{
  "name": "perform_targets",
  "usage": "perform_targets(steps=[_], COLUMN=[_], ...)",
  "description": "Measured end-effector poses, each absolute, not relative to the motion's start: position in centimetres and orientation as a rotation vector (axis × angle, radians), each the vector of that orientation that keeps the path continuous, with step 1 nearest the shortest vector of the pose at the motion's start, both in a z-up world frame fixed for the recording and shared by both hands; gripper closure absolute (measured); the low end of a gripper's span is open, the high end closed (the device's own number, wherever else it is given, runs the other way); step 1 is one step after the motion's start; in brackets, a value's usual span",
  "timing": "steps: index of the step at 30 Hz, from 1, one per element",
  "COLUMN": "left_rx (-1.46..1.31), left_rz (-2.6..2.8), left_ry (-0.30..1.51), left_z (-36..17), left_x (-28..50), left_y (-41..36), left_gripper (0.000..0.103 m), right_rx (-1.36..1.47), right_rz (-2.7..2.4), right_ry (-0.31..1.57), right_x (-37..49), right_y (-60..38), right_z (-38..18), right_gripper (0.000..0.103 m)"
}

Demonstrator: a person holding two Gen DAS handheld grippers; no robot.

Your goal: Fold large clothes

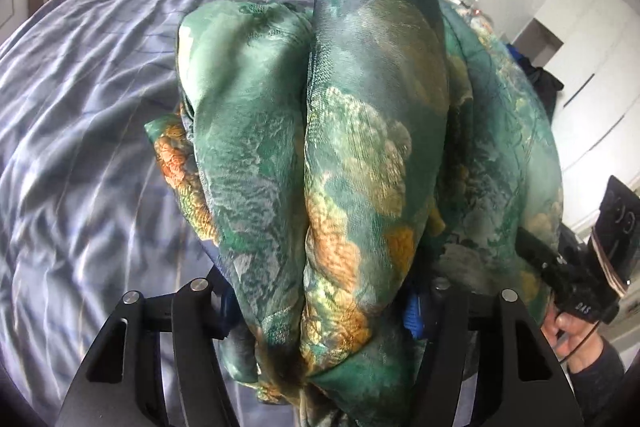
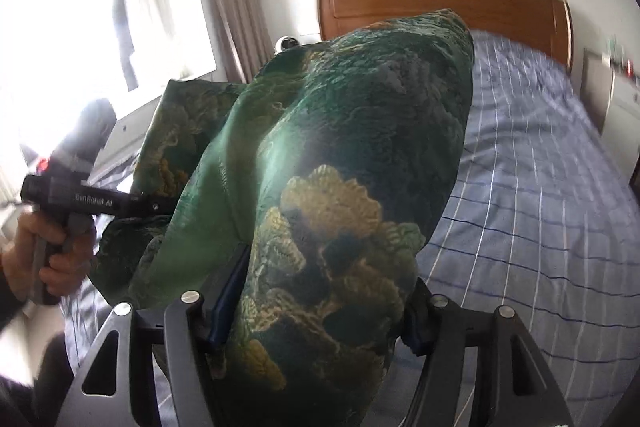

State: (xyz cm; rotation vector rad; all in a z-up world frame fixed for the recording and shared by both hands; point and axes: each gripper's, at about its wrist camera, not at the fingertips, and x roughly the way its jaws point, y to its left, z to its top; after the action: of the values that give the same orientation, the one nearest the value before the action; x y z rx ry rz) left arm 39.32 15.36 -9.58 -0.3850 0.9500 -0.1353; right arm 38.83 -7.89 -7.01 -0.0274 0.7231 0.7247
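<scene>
Green satin garment (image 1: 360, 131), glossy, woven floral pattern in orange, gold and pale green (brocade-like texture), bunched into thick rounded folds. Left wrist view: two fat lobes of cloth rise from between the fingers of the left gripper (image 1: 320, 311), a deep crease between them, more fabric spilling off to the right. Fingers partly open, thick wad of cloth filling the gap, blue pad (image 1: 414, 315) showing at the right finger. Garment held up above the bed (image 1: 80, 107), which has a blue-grey checked sheet, wrinkled.

Right wrist view: same garment (image 2: 352, 187) looks darker, one big bulging fold with a gold flower cluster near the fingers, top corner reaching up in front of the wooden headboard (image 2: 440, 3). Right gripper (image 2: 316, 319) also partly open, clamped around a thick bunch, blue pad (image 2: 228, 295) pressed against the left side of the cloth.

Left gripper body is visible far left in this view, gripped by a bare hand (image 2: 52, 247). Bright window (image 2: 100, 27) with curtain behind.
</scene>
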Motion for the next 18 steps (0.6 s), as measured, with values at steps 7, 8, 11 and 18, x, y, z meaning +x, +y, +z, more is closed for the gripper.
perform_targets(steps=[7, 8, 11, 18], left_rx=[-0.432, -0.462, -0.454, -0.031], left_rz=[-0.118, -0.124, -0.099, 0.193], left_ry=[1.022, 1.006, 0.940, 0.674], left_z=[-15.5, -15.3, -13.5, -5.8], left_x=[44.1, 43.6, 41.4, 32.6], left_y=[16.2, 16.6, 17.3, 13.1], left_gripper=[0.019, 0.016, 0.016, 0.001], right_rx=[0.153, 0.217, 0.426, 0.115], right_rz=[0.696, 0.693, 0.692, 0.520], right_ry=[1.001, 1.033, 1.021, 0.754], right_x=[46.8, 47.3, 47.6, 40.3], right_y=[-11.6, -12.4, -15.5, -17.7], right_z=[-16.0, -17.1, -18.0, -10.5], right_gripper=[0.034, 0.029, 0.005, 0.003])
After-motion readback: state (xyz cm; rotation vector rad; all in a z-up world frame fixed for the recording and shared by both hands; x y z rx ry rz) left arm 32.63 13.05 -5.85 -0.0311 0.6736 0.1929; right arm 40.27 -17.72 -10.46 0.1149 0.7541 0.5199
